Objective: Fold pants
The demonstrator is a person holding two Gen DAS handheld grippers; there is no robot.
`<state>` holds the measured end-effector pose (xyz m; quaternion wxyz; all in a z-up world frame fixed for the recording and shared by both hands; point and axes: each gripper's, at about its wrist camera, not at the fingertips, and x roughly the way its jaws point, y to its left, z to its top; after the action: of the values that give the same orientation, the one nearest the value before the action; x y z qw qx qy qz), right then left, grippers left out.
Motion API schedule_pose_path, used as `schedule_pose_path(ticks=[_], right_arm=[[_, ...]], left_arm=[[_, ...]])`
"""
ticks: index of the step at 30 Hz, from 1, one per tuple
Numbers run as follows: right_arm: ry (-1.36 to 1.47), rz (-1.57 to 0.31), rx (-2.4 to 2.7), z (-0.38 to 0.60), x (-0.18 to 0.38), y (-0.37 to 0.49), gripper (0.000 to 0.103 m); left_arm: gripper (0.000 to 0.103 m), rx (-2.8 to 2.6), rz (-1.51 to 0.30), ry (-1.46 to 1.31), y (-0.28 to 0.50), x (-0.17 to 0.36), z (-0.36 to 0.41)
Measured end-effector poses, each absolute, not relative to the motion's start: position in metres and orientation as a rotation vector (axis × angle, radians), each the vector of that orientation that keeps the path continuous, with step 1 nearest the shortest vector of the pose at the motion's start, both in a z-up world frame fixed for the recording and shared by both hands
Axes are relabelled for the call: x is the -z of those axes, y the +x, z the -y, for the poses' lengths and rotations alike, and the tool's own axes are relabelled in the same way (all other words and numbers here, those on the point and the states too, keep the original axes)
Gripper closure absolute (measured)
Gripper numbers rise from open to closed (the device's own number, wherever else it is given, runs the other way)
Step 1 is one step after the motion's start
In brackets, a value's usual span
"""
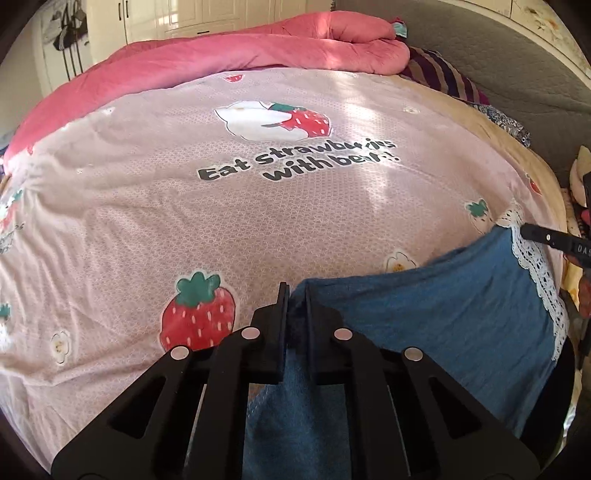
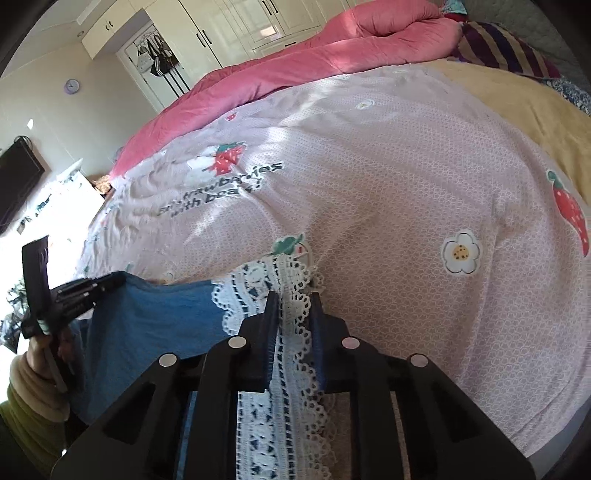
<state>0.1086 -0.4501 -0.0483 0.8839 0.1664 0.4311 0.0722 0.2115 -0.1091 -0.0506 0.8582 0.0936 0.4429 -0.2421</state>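
The blue pants (image 1: 443, 314) with a white lace hem (image 1: 539, 273) hang stretched between my two grippers, lifted just above the pink strawberry bedsheet (image 1: 184, 206). My left gripper (image 1: 295, 295) is shut on the blue fabric at one end. My right gripper (image 2: 293, 299) is shut on the lace hem (image 2: 291, 362). The right gripper's tip shows in the left wrist view (image 1: 535, 234) at the lace edge. The left gripper shows in the right wrist view (image 2: 107, 282) at the far end of the blue cloth (image 2: 159, 317).
A rolled pink duvet (image 1: 258, 48) lies along the far side of the bed. A striped pillow (image 1: 443, 77) and a yellow sheet (image 2: 517, 110) lie at the head end. White wardrobes (image 2: 236, 26) stand beyond the bed.
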Motion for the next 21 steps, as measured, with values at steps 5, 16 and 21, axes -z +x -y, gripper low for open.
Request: schedule_pose_path(ticks=[5, 16, 21], right_arm=[[0.365, -0.914, -0.150, 0.454, 0.061, 0.109, 0.087], [0.367, -0.836, -0.113, 0.452, 0.033, 0.095, 0.072], [0.323, -0.812, -0.167, 0.432, 0.021, 0.111, 0.061]], left_arm=[[0.096, 0.507, -0.948, 0.162, 0.214, 0.065, 0.106], [0.062, 0.524, -0.837, 0.020, 0.183, 0.023, 0.079], [0.055, 0.619, -0.830, 0.061, 0.141, 0.027, 0.102]])
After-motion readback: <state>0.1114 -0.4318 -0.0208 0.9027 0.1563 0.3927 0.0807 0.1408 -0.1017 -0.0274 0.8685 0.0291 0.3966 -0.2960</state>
